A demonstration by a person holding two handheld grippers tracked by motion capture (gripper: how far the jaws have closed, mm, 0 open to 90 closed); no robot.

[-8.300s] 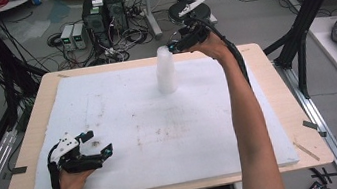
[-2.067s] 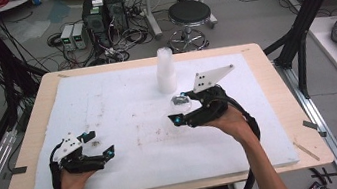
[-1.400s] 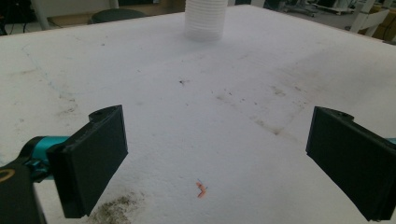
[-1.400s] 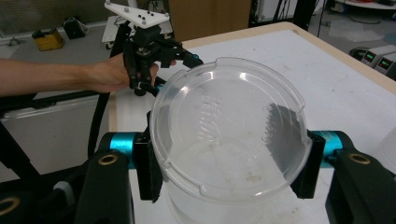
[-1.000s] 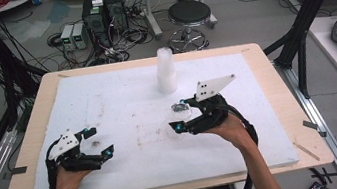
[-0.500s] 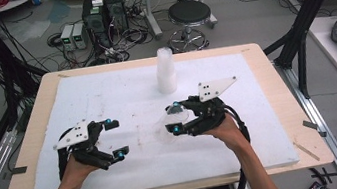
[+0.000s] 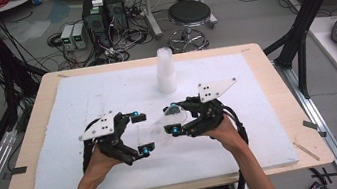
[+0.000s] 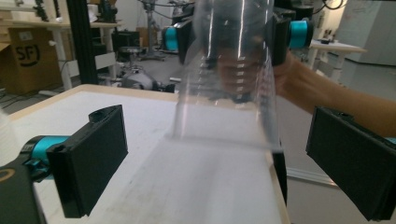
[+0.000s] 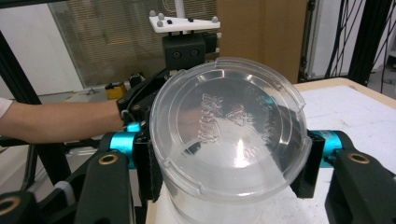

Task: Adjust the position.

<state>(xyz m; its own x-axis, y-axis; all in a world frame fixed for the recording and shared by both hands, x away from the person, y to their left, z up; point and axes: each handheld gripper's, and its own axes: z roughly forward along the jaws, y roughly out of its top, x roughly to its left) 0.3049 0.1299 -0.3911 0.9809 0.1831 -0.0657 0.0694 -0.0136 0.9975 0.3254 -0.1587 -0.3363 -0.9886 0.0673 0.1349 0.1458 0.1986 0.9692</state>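
The clear plastic cup (image 7: 167,124) is held just above the white foam sheet (image 7: 80,95) that covers the worktop (image 7: 289,122), near its middle. The right hand-held gripper (image 7: 174,119) is clamped on it, a pad on each side of its wall. In the right gripper view the cup's flat embossed end (image 9: 229,128) faces the camera, so the cup's long axis runs along that gripper's line of sight toward the left hand-held gripper (image 7: 140,134), which lies just beside the cup on its far side. In the left gripper view the cup (image 8: 224,74) hangs ahead and between the two black pads (image 8: 88,165), which stand wide apart with nothing in them and clear of the cup. The left one is thus the free one, and judged from this, it need only move forward along the cup's axis to receive it. Farther back on the foam a stack of cups (image 7: 166,69) stands upright, well apart and out of the way. Nothing lies between the two grippers.
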